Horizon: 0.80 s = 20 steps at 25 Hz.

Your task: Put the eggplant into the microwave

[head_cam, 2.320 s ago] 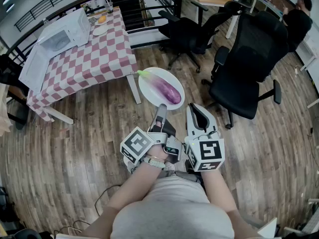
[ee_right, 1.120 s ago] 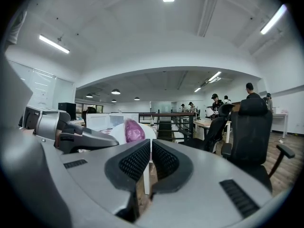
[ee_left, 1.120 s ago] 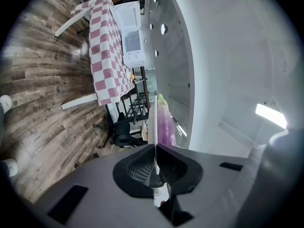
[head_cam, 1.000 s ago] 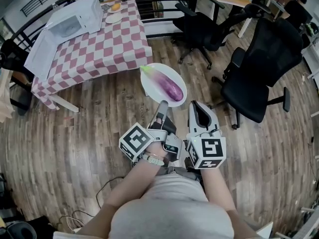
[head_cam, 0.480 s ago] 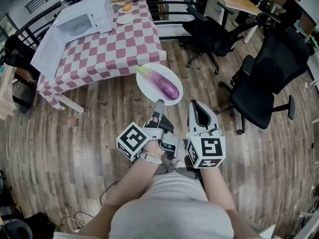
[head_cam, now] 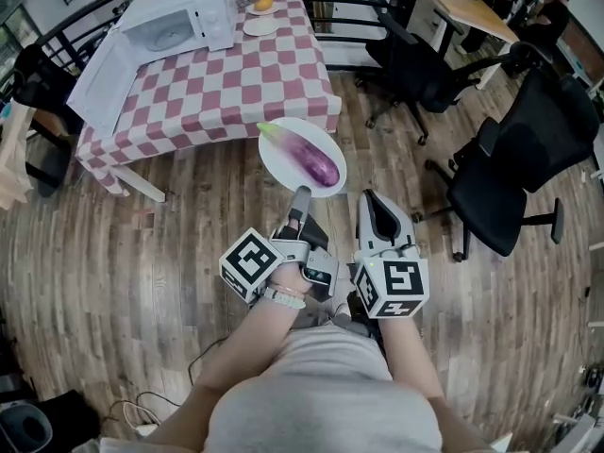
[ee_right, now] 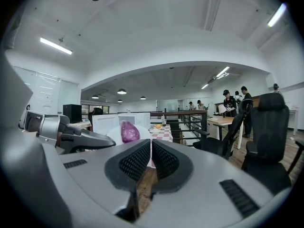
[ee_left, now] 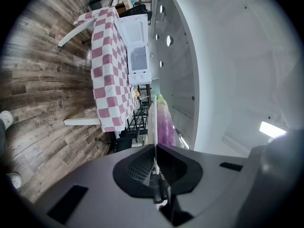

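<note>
Purple eggplant (head_cam: 314, 161), green stem toward ten o'clock, lies on a white plate (head_cam: 283, 173); white microwave (head_cam: 184, 22), door open, at eleven o'clock.

Red-and-white checkered table (head_cam: 226, 83) and white microwave (head_cam: 179, 22) now nearer; round white plate (head_cam: 281, 166) carrying purple eggplant (head_cam: 316, 163) nearly at table edge.

The left gripper (head_cam: 300, 196) pinches a plate (head_cam: 281, 151) carrying the eggplant (head_cam: 316, 161) near the table (head_cam: 236, 83).
</note>
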Each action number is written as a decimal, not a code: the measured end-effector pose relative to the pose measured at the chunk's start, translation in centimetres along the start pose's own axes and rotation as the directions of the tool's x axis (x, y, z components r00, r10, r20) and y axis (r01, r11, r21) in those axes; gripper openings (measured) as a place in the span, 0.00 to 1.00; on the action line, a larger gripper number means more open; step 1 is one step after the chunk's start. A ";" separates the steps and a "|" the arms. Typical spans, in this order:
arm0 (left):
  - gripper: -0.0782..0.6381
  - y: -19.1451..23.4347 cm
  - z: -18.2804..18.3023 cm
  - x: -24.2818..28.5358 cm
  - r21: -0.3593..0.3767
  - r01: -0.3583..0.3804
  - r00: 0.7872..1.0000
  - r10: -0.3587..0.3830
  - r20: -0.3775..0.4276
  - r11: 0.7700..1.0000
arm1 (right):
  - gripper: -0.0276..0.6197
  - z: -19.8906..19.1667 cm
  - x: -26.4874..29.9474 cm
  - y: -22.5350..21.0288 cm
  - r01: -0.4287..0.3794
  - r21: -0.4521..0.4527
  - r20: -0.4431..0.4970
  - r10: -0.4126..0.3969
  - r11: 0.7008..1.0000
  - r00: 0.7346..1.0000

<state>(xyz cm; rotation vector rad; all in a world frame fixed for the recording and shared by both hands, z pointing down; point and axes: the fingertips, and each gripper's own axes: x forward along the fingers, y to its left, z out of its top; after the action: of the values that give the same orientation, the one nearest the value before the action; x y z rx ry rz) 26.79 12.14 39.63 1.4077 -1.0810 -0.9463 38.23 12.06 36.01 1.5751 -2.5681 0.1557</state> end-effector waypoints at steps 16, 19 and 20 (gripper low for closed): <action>0.13 1.7 9.8 -0.6 -0.012 -0.012 0.998 0.013 0.059 1.000 | 0.09 1.0 8.0 7.0 -0.099 0.019 0.014 0.099 0.995 0.995; 0.13 2.2 11.7 -0.9 -0.013 -0.014 0.997 0.015 0.078 1.000 | 0.09 0.9 9.3 8.8 -0.128 0.011 0.012 0.128 0.992 0.992; 0.13 2.3 12.4 -1.0 -0.013 -0.014 0.996 0.015 0.086 1.000 | 0.09 1.0 9.7 9.4 -0.138 0.008 0.013 0.137 0.990 0.990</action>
<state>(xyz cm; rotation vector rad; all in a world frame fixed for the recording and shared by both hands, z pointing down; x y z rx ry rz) 14.45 9.71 40.56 1.3573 -1.1461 -1.0098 25.46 7.67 36.39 1.4054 -2.6890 0.1707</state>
